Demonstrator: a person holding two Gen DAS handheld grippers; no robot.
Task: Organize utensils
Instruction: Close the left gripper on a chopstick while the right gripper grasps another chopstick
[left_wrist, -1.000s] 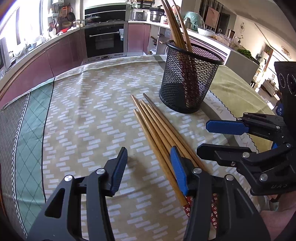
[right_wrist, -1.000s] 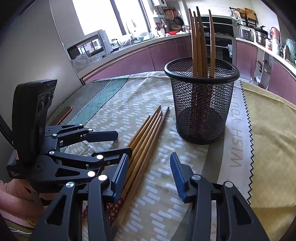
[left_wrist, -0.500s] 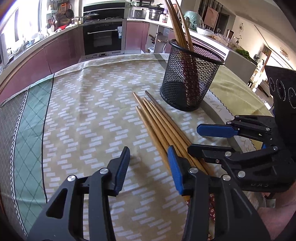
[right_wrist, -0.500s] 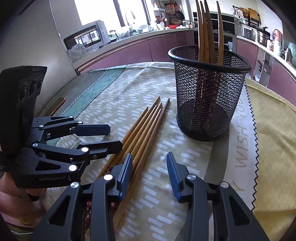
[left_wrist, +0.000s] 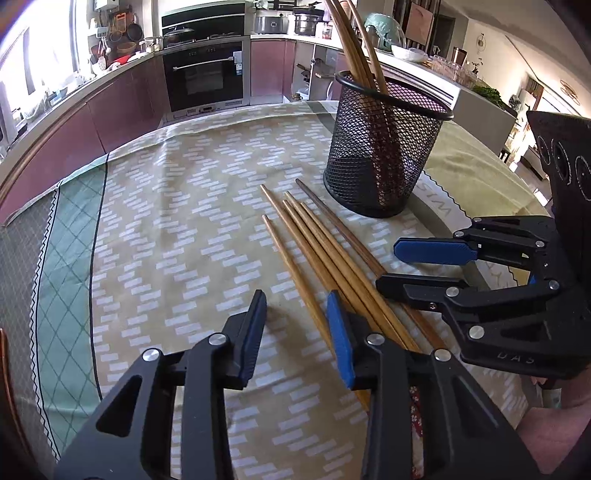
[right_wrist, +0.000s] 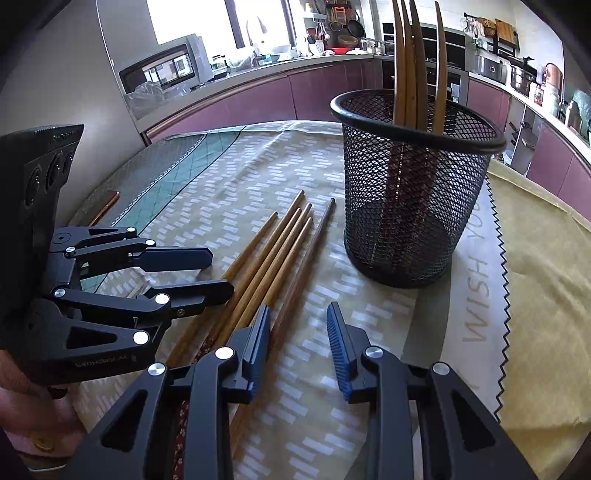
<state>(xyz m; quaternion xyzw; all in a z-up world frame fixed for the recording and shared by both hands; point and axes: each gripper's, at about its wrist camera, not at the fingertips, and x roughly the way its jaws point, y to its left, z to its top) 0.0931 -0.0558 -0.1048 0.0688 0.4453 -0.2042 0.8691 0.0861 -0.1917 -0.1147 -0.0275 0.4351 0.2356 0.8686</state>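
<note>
On the patterned tablecloth (left_wrist: 177, 229), five loose chopsticks (left_wrist: 314, 243) lie side by side just beside the black mesh holder (left_wrist: 384, 147), which already has some standing in it. The left gripper (left_wrist: 297, 325) and the right gripper (right_wrist: 297, 332) hover over their thick ends; the jaws of both have just been closing but are still apart, with nothing pressed between them. The sticks look light, stiff and smooth, so they may roll or slip; it seems better to pinch one near its thick end.
</note>
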